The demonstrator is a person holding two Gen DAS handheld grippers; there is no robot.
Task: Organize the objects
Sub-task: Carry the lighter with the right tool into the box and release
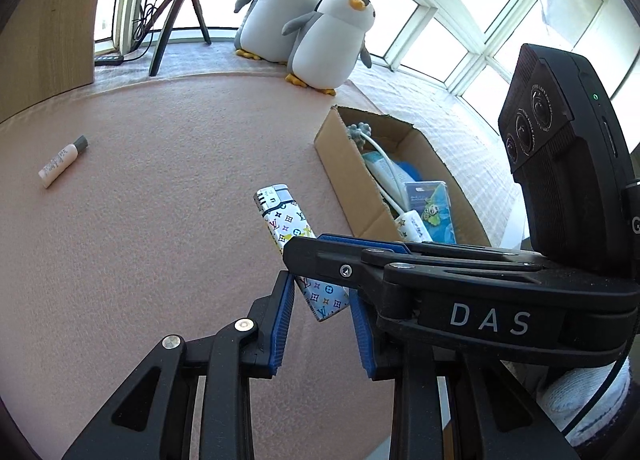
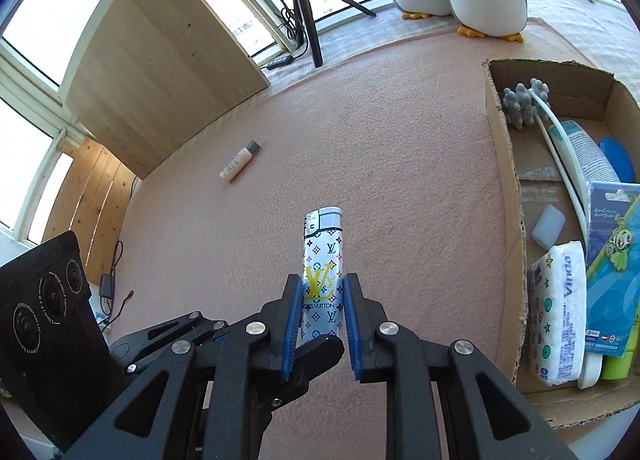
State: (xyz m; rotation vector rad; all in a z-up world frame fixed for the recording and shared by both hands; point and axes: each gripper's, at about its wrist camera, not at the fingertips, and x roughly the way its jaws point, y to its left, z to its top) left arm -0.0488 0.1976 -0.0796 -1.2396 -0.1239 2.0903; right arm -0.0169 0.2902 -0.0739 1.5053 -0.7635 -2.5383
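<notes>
The right gripper (image 2: 322, 302) fingers squeeze the white patterned lighter (image 2: 322, 260), ready for the brown cardboard box (image 2: 504, 164), while the left gripper (image 1: 320, 324) is open.

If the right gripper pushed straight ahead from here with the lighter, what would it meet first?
Most likely only the bare pink mat. The right gripper is shut on the lighter, which points up the mat. The small tube lies left of that line and the cardboard box right. Depth is uncertain.

Background items: two plush penguins (image 1: 304, 20) stood by the window (image 1: 500, 0); black tripod (image 1: 176, 16) and wooden panel (image 2: 160, 60) stood nearby.
</notes>
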